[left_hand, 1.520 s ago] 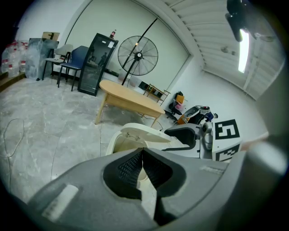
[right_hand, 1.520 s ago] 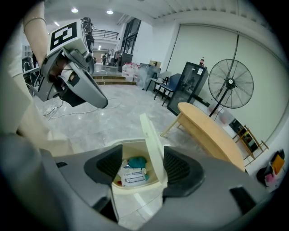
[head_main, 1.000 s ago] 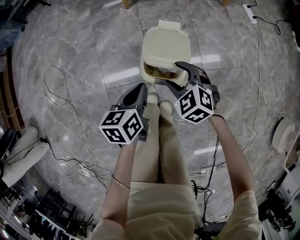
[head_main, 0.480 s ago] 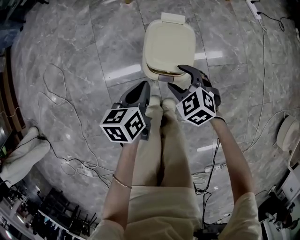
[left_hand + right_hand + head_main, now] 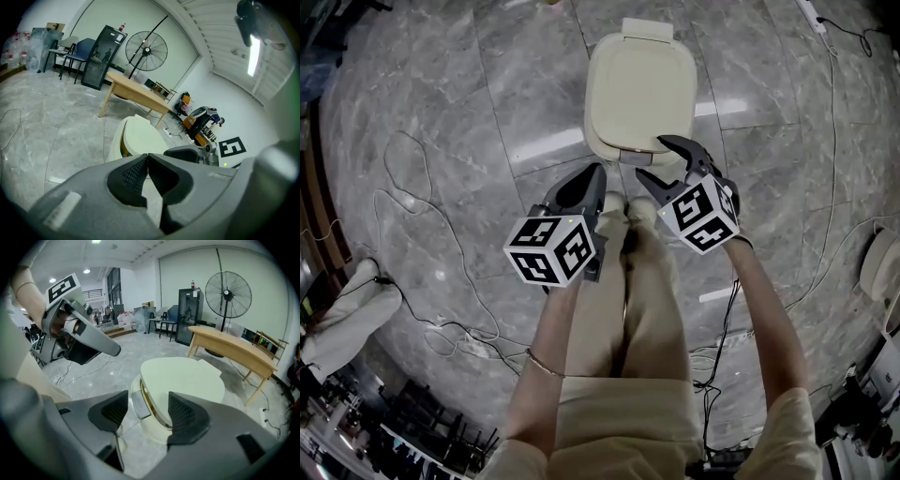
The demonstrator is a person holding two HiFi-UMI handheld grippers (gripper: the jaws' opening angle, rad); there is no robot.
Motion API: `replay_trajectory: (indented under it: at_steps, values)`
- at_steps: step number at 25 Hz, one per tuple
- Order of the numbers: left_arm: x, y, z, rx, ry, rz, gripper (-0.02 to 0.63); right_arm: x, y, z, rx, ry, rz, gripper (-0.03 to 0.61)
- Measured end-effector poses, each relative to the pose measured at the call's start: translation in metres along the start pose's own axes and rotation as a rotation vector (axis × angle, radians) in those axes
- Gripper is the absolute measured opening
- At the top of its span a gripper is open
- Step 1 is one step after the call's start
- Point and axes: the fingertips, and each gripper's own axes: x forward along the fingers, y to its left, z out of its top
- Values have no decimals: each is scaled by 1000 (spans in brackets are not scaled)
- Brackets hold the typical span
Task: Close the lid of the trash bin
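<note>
Trash bin (image 5: 639, 94): in the head view it stands on the grey marble floor (image 5: 431, 131), straight ahead of the person's shoes (image 5: 623, 204), and its cream lid (image 5: 643, 80) lies down over the body. The left gripper (image 5: 598, 172) hangs just short of the bin's near left corner. The right gripper (image 5: 652, 157) is at the bin's near edge, its two jaws spread, and whether they touch the rim cannot be told from here. Thin cables (image 5: 412, 309) trail over the floor on the left.

In the left gripper view, that gripper's jaws are pressed together at the tips with nothing between them. The trash bin (image 5: 136, 138) sits just beyond, and a narrow yellowish slit shows under the lid's left edge. Behind stand a wooden table (image 5: 139, 93), a pedestal fan (image 5: 146, 50) and a black cabinet (image 5: 100, 57).

In the right gripper view, the jaws stand apart and hold nothing; the bin's front edge with its grey latch (image 5: 140, 404) shows in the gap between them. The lid (image 5: 183, 378) rests nearly flat. The left gripper (image 5: 110, 348) hangs at the upper left, well apart from the bin.
</note>
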Motion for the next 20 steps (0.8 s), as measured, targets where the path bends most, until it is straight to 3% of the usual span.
replay_trajectory:
  at_steps: [11, 20]
  values:
    - [17, 9, -11, 6, 11, -13, 23, 8, -27, -13, 233, -93, -71, 44]
    - [30, 17, -19, 17, 16, -22, 23, 24, -32, -29, 274, -83, -115, 6]
